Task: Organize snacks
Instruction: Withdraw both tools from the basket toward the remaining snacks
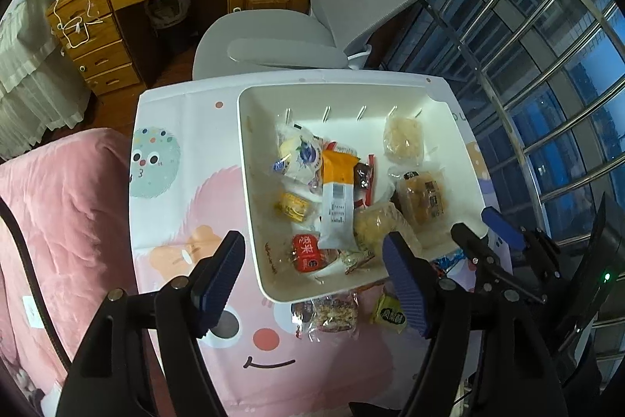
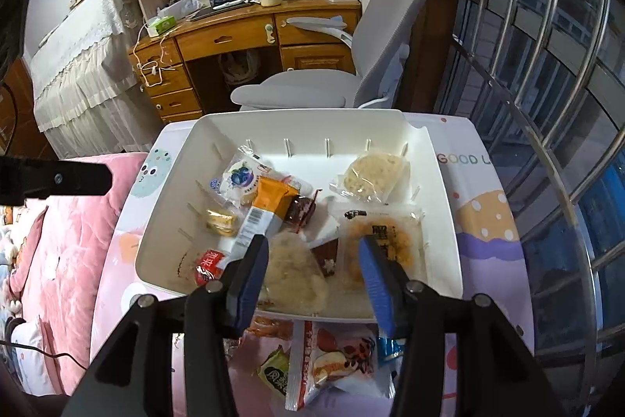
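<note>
**Both grippers empty over the snack bin**

My left gripper [image 1: 312, 280] stands with its jaws spread and nothing between the pads. My right gripper [image 2: 316, 280] is also parted, more narrowly, and empty; its pads frame a pale rice cake packet [image 2: 293, 272] without pressing on it.

Ahead of both tools sits the white bin [image 1: 250, 206] on a cartoon-printed cloth [image 1: 183, 182], where I read "GOOD L" [image 2: 463, 159] beyond my right finger. Inside the bin, straight ahead of the left tool, lie an orange-and-white wrapper [image 1: 338, 198] showing a barcode, a red pack [image 1: 308, 253] with Chinese characters I cannot make out, a small yellow pack [image 1: 293, 208] and a blueberry-printed pack [image 1: 300, 155]. A clear pack of orange pastry [image 2: 381, 241] bears a black label I cannot read.

Nearer me than the bin, under the right tool, lie a green sachet [image 2: 277, 378] with Chinese lettering and a red-and-white pack [image 2: 336, 362].
</note>
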Tool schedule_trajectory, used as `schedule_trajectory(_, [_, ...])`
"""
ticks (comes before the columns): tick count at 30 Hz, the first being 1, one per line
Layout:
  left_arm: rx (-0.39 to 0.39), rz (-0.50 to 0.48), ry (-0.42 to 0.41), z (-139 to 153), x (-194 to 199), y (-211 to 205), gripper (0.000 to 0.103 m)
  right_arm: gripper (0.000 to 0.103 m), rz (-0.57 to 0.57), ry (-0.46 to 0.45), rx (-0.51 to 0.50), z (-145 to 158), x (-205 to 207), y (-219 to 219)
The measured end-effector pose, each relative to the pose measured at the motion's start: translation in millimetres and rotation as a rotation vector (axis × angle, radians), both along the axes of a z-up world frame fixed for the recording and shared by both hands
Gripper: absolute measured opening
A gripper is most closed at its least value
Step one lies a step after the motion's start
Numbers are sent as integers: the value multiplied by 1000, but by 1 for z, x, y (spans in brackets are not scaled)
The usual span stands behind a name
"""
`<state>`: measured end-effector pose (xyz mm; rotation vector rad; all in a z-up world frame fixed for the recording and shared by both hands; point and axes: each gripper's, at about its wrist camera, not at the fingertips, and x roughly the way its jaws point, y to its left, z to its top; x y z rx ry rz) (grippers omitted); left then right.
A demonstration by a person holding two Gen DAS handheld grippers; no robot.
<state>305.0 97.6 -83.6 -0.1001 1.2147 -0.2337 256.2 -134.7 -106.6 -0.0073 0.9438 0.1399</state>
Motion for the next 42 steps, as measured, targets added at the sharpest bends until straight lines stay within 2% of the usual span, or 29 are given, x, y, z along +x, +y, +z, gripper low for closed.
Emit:
schedule_trajectory(12, [-10,-39,4,1,-42,1,72,57,-93,67,35,2,-33,-22])
schedule_trajectory(17, [-12,-69,9,-2,-65,-1,72,58,-158,132,81,-6,-55,-35])
schedule_trajectory(24, [-33,-78,63,-18,-94,-2,75,59,-256,232,142,-24,-84,-52])
schedule_trajectory(31, [2,-89,96,-40,-111,-6,76,62,-333,330,282,-43,-102,-65])
schedule_trajectory(36, [39,-92,116,-56,-114,-7,78,63,-371,395,361,-59,-102,-68])
schedule_trajectory(42, [68,-98,141,-74,-111,-11,78,70,-417,451,467,-82,-96,-74])
